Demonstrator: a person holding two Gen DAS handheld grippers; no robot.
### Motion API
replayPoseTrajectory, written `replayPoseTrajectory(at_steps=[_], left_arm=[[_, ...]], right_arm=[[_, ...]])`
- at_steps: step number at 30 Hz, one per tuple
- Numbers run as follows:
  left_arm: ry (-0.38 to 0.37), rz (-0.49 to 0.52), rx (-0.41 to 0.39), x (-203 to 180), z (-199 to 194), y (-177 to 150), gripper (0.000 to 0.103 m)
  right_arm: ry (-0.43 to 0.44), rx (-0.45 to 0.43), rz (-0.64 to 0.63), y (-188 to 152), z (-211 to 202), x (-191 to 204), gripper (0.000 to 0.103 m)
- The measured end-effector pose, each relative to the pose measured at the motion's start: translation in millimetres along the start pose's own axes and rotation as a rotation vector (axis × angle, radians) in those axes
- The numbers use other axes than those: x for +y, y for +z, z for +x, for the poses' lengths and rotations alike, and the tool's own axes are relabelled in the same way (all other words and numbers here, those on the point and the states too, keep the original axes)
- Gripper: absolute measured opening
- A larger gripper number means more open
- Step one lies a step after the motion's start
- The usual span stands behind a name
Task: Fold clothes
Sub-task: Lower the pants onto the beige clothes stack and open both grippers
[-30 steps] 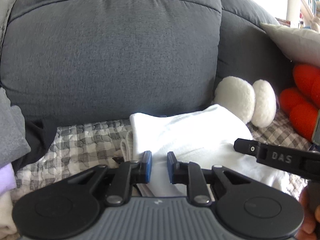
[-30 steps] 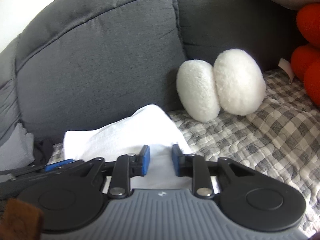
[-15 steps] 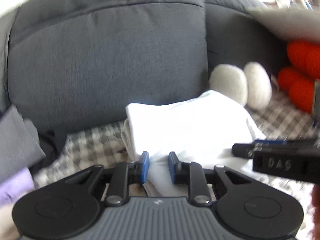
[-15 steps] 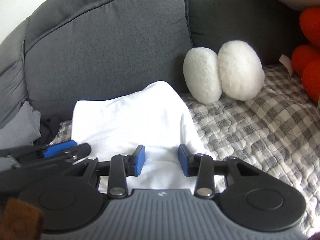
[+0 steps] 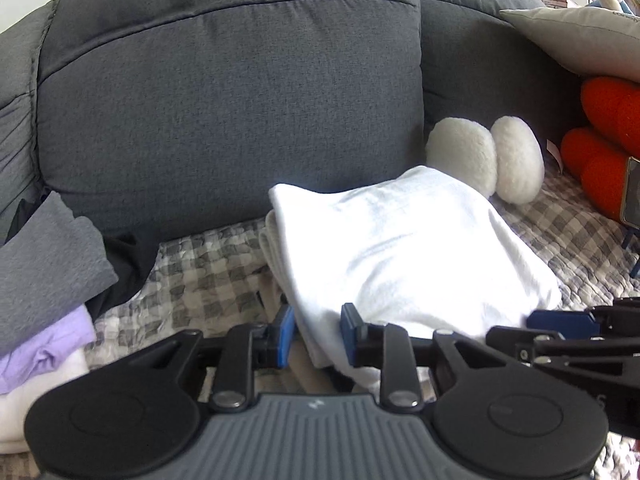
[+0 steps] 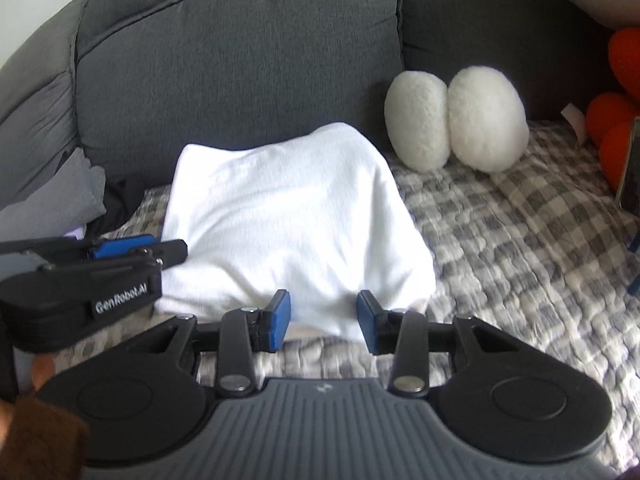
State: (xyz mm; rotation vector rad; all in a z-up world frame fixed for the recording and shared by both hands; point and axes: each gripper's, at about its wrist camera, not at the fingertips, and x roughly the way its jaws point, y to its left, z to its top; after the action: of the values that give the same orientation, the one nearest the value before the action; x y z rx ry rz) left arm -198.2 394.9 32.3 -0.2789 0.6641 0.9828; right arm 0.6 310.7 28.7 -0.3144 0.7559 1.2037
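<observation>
**Both tools at the near hem of the white bundle**

The folded white cotton garment [image 5: 404, 248] lay on the grey-and-white checked quilt [image 6: 520, 232] that covered the sofa seat, its far end pushed up close to the dark grey fabric back cushion [image 5: 224, 100]. It stretched straight away from both tools, long axis running from the near hem toward the cushion, so any coming move turned on that near hem.

The left tool [image 5: 316, 336] sat at the bundle's near left corner, a thick lip of cloth lying between its blue pads; its jaws had just been opening, and gaps showed on either side of the cloth, so nothing was clamped. The right tool [image 6: 323, 322] stood wider apart at the near right part of the hem, with the white edge just ahead of and between its pads, untouched as far as I could see. Neither hand seemed clearly nearer.

The underside of the hem was hidden behind both tools, and glare washed out the folds on top, so I could not count the layers. At the left, a stack of grey, lilac and white folded clothes [image 5: 44, 280] was cut off by the frame edge. Two fluffy white plush pads [image 6: 456, 120] rested just beyond the bundle's far right corner.
</observation>
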Motion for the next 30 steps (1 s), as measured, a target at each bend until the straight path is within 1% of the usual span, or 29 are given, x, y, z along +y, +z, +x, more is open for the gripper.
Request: replayPoseTrajectory(at_steps=[4,6,9,11,16,18,19,23,26,27,28,29,30], left_arm=[[0.014,-0.013,0.025,4.7,-11.6,-1.8,0.027],[0.017,-0.016,0.051,7.4,-17.6,-5.2,0.027],[-0.005,-0.039,0.109,14.1,-23.9,-13.4,0.028],[-0.019,-0.052,0.129,18.7,-29.4,-19.4,0.028],[-0.02,-0.046,0.146,21.2,-44.8,-26.6,0.029],[-0.015,-0.049,0.145,21.5,-52.1,-27.6,0.035],[-0.01,-0.049,0.141,21.6,-56.1,-28.1,0.035],[0.002,-0.045,0.116,22.9,-75.0,-31.5,0.036],[-0.004,-0.048,0.122,23.5,-82.0,-32.1,0.036],[-0.005,-0.05,0.127,23.2,-82.8,-31.9,0.037],[-0.005,-0.051,0.132,22.4,-83.7,-31.5,0.038],[-0.002,-0.05,0.134,21.3,-84.6,-31.3,0.042],[0.005,-0.046,0.133,19.4,-85.2,-31.3,0.048]], right_arm=[[0.0,0.009,-0.01,-3.5,-8.4,2.7,0.041],[-0.002,0.01,-0.02,-5.4,-13.2,5.1,0.042],[0.0,0.008,-0.039,-8.3,-22.1,10.3,0.043],[0.0,0.003,-0.055,-10.8,-29.2,14.1,0.046],[-0.011,-0.015,-0.048,-18.6,-48.9,18.4,0.05],[-0.013,-0.024,-0.033,-22.0,-55.9,21.4,0.052],[-0.02,-0.028,-0.033,-23.7,-59.3,24.1,0.053],[-0.045,-0.063,-0.004,-33.3,-74.1,30.6,0.053],[-0.074,-0.064,0.016,-39.6,-81.5,33.1,0.054],[-0.081,-0.07,0.025,-42.1,-84.1,33.2,0.055],[-0.086,-0.079,0.037,-44.7,-86.8,32.9,0.061],[-0.088,-0.078,0.049,-47.0,-88.4,32.2,0.069],[-0.096,-0.067,0.054,-48.1,-88.4,32.0,0.071]])
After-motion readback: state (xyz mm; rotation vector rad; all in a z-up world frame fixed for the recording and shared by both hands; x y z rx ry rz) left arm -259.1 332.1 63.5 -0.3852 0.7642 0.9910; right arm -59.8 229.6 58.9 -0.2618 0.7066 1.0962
